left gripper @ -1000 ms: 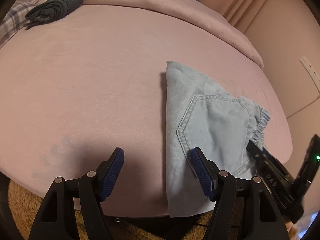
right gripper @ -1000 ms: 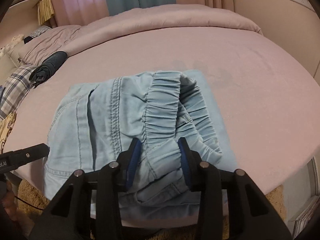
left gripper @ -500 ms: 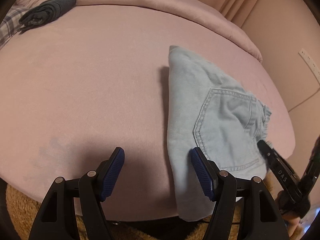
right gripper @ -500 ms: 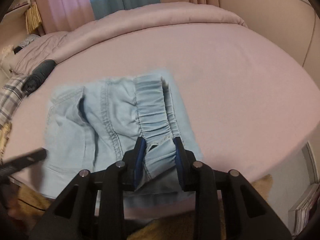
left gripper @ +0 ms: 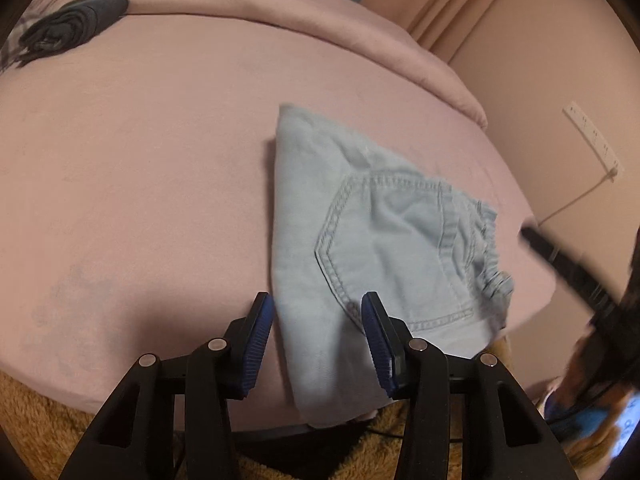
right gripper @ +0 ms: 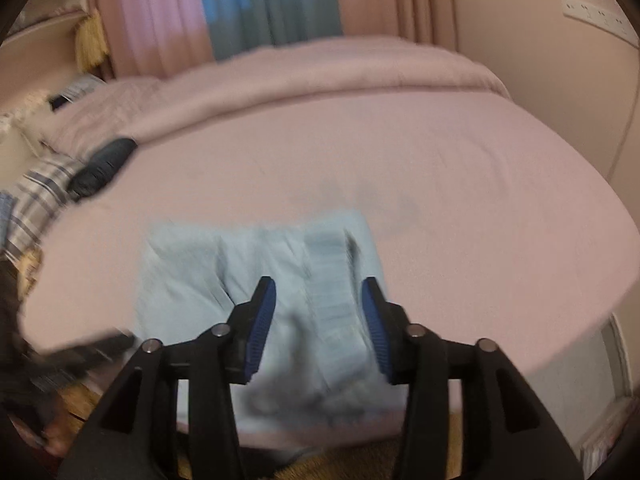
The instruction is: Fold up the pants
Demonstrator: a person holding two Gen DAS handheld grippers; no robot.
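Pocket stitching point(left gripper: 384, 248) sharp only left-side; left gripper point(left gripper: 318, 344) closing, right gripper point(right gripper: 320, 328) opening, both unclamped above pants point(right gripper: 248, 276).

Each claw, left point(left gripper: 318, 344) and right point(right gripper: 320, 330), consists of two black angular plastic arms with triangular cut-outs. Every arm carries two round silver screw heads along its upper edge. The fingertips point(left gripper: 258, 344) bear ribbed blue pads on their inner faces.

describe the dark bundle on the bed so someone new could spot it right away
Start at the big pink bed and look to its far left edge, beside the plaid bedding. The dark grey rolled garment lies there. It is the only dark item, far from the light blue pants.
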